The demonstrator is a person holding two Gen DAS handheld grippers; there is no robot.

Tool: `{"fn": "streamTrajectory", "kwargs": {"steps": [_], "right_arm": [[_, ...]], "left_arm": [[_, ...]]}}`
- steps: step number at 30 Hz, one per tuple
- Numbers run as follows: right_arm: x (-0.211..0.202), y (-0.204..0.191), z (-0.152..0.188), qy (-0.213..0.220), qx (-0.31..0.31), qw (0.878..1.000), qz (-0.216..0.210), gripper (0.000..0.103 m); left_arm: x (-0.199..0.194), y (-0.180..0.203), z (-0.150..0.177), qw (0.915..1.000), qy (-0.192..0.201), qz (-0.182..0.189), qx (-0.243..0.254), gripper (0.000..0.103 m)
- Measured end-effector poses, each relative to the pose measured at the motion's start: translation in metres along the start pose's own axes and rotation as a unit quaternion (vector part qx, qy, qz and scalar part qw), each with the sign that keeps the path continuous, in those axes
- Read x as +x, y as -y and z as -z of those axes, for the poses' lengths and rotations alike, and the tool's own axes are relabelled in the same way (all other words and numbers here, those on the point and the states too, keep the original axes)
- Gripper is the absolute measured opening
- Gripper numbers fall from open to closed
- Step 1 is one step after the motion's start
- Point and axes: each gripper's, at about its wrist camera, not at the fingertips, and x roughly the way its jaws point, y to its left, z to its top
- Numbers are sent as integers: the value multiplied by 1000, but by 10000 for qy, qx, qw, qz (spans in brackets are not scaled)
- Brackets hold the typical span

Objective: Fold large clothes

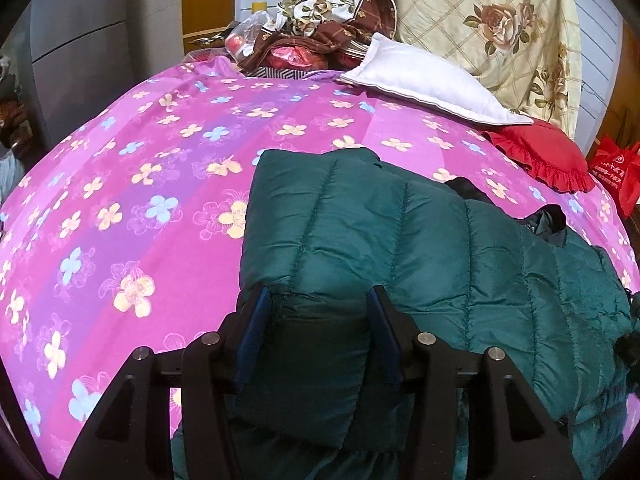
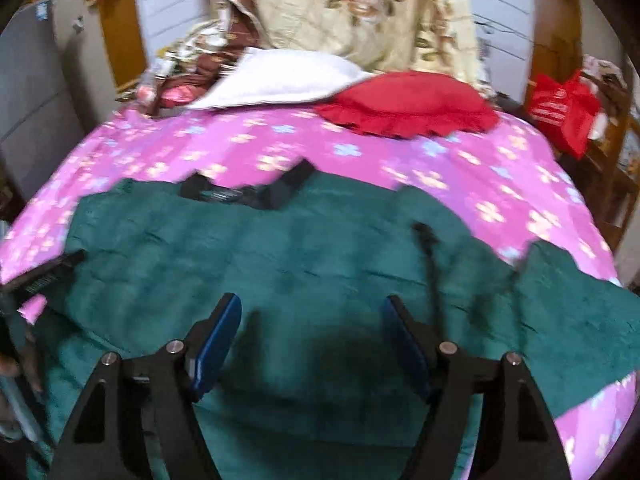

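A dark green quilted puffer jacket (image 1: 400, 232) lies on a bed under a pink flowered sheet (image 1: 140, 200). My left gripper (image 1: 318, 296) is at the jacket's near left corner. A puffy folded part fills the gap between its blue pads, which press on it from both sides. In the blurred right wrist view the jacket (image 2: 280, 248) spreads wide, with its black collar lining (image 2: 248, 192) at the far edge and a black cord (image 2: 430, 256) on top. My right gripper (image 2: 312, 304) hovers just over the jacket's middle, jaws wide apart, nothing between the pads.
A white pillow (image 1: 424, 80) and a red frilled cushion (image 1: 536, 152) lie at the head of the bed. A cream floral quilt (image 1: 500, 20) and bundled bedding stand behind them. A red bag (image 2: 560, 108) sits beside the bed on the right. Grey cabinets stand to the left.
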Motion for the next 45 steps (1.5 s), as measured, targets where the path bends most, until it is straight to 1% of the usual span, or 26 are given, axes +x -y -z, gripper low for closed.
{"fn": "streamTrajectory", "kwargs": {"steps": [1, 2, 3, 4, 6, 9, 11, 16, 19, 24, 27, 30, 35, 40, 45], "right_arm": [[7, 6, 3, -104, 46, 9999, 113, 76], [17, 12, 5, -260, 130, 9995, 126, 75], [28, 18, 8, -402, 261, 9988, -23, 75], [30, 19, 9, -379, 291, 9988, -53, 75], [27, 15, 7, -353, 216, 9991, 30, 75], [10, 11, 5, -249, 223, 9994, 101, 75], [-7, 10, 5, -114, 275, 9996, 18, 76], [-37, 4, 14, -2, 337, 9994, -79, 77], [-50, -1, 21, -8, 327, 9993, -179, 78], [-74, -12, 33, -11, 332, 9989, -345, 80], [-90, -16, 41, 61, 315, 9989, -353, 83], [-105, -19, 50, 149, 335, 9984, -425, 86], [-119, -21, 63, 147, 299, 9982, -493, 86], [-132, -16, 69, 253, 353, 9979, -471, 88], [-135, -12, 74, 259, 429, 9982, -335, 88]], "left_arm": [[0, 1, 0, 10000, 11, -11, 23, 30], [1, 2, 0, 10000, 20, -21, 41, 30], [0, 2, 0, 10000, 27, -21, 54, 30], [-2, 1, 0, 10000, 19, -10, 57, 30], [-8, -2, -1, 10000, -37, 51, 22, 30], [-23, -6, -1, 9999, -26, 131, -27, 30], [-36, -8, 1, 9999, -14, 150, 4, 30], [-73, -14, 11, 9998, 160, 78, 102, 30], [-96, -17, 18, 9995, 249, 50, 176, 30], [-132, -18, 28, 9989, 387, 140, 223, 30], [-148, -16, 35, 9983, 483, 118, 316, 30], [-159, -13, 43, 9979, 509, 116, 391, 30], [-172, -10, 52, 9975, 575, 153, 373, 30], [-177, 0, 55, 9973, 587, 208, 388, 30], [-181, 10, 61, 9968, 600, 285, 453, 30]]}}
